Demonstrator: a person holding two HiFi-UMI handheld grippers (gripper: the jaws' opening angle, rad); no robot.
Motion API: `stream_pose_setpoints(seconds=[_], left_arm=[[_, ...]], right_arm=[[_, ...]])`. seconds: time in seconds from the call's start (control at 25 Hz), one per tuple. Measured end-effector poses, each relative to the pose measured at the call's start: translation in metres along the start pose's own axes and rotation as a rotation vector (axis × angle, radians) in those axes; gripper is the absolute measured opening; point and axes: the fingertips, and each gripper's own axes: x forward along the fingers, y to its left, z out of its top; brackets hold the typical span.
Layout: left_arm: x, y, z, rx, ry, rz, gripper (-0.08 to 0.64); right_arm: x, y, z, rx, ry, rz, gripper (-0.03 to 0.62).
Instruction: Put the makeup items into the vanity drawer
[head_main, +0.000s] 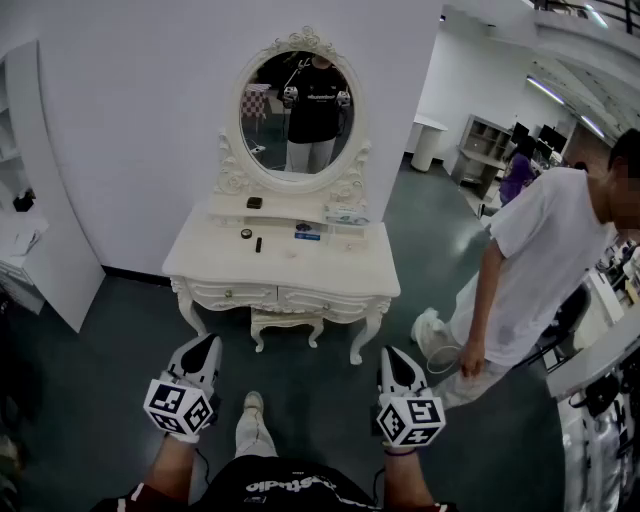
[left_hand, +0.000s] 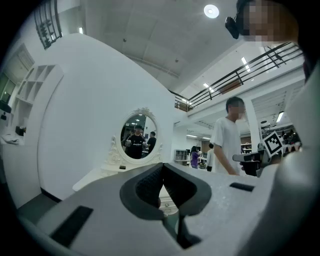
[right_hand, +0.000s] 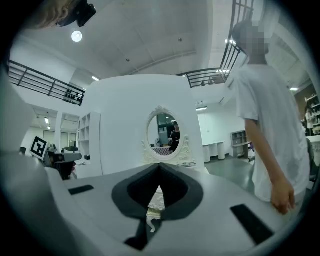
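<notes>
Two hand-held grippers are in view, both clenched and empty. The white-and-black left gripper (head_main: 206, 345) is held low at the left of the head view and points toward the furniture. In its own view the dark ribbed pads meet at the tips with nothing between them. The white-and-black right gripper (head_main: 398, 356) is held alongside at the right, its jaws likewise pressed together on nothing.

Both grippers are well apart from the white carved dressing table (head_main: 340, 272). It stands against the white wall under an oval mirror in a white scrolled frame (head_main: 297, 110).

The small makeup items lie on the tabletop toward the back:
- a round black pot (head_main: 246, 233);
- a short black stick (head_main: 258, 244) just beside the pot;
- a flat blue piece (head_main: 307, 229) further right;
- a black box (head_main: 255, 202) on the raised shelf below the mirror.

Their exact kinds are too small to tell.

The two white drawer fronts (head_main: 240, 294) beneath the top sit flush and closed. A white stool (head_main: 285, 322) is tucked under the table. A person in a white T-shirt (head_main: 545, 250) stands bent forward to the right of the table.
</notes>
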Motion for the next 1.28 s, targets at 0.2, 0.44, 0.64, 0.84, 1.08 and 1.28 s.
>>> stream_pose_setpoints(seconds=[0.2,0.44,0.64,0.84,1.08,1.28], left_arm=[[0.003,-0.003,0.002,0.002,-0.011,-0.004,0.005],[0.001,0.001,-0.002,0.005,-0.007,0.010,0.005],[-0.002,0.005,0.001,0.005,-0.009,0.022,0.005],[-0.003,0.006,-0.003,0.007,-0.002,0.035,0.005],[-0.004,0.001,-0.010,-0.010,0.009,0.043,0.005],[0.000,-0.004,-0.007,0.002,0.021,0.038,0.005]], right_arm=[[0.002,0.002,0.001,0.009,-0.008,0.017,0.003],[0.004,0.005,0.000,0.005,-0.004,0.024,0.003],[0.005,0.007,0.008,0.010,-0.023,0.039,0.003],[0.000,0.009,0.010,0.009,-0.044,0.067,0.003],[-0.005,0.012,0.001,-0.052,-0.001,0.106,0.003],[-0.003,0.005,0.001,-0.024,0.011,0.123,0.003]])
